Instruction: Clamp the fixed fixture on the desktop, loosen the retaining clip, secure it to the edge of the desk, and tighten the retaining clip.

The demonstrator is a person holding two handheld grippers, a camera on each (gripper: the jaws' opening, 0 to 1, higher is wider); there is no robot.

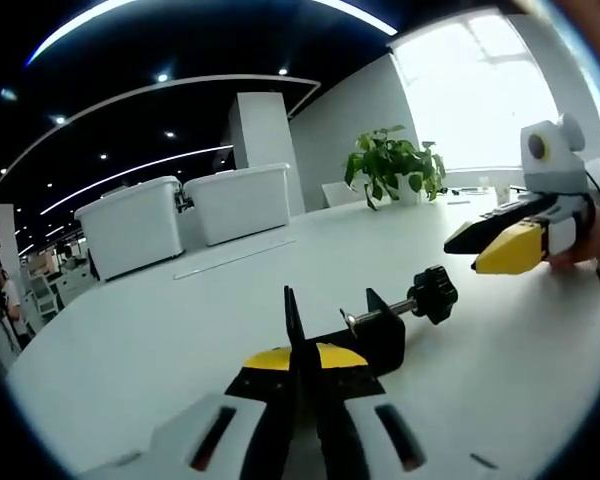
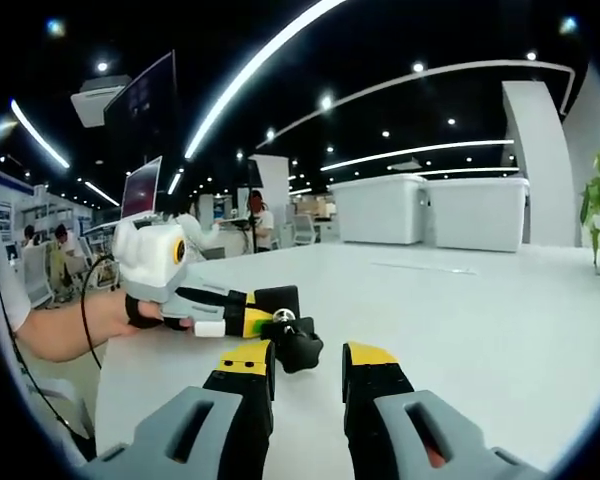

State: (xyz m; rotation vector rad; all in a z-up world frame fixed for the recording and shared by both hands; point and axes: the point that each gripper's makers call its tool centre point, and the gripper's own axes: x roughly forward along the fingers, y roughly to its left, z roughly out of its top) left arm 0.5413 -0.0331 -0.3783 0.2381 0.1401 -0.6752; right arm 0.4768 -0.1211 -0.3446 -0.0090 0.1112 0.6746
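Now, my left tongs [image 1: 302, 365] clamped together on the black clamp fixture [image 1: 365, 335] lying on the white bench [image 1: 160, 340] | its screw knob [image 1: 435, 293] points toward my right tongs [image 2: 308, 375], jaws apart, just beside the knob | storage bins [image 1: 185, 220] and potted plant [image 1: 392, 162] far behind.

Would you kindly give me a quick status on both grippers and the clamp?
Left gripper shut on clamp. Right gripper open, near the clamp's knob. Clamp on desk, nothing in the way.

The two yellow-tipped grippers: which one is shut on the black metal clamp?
The left gripper grips the black metal clamp; the right gripper is open, holding nothing.
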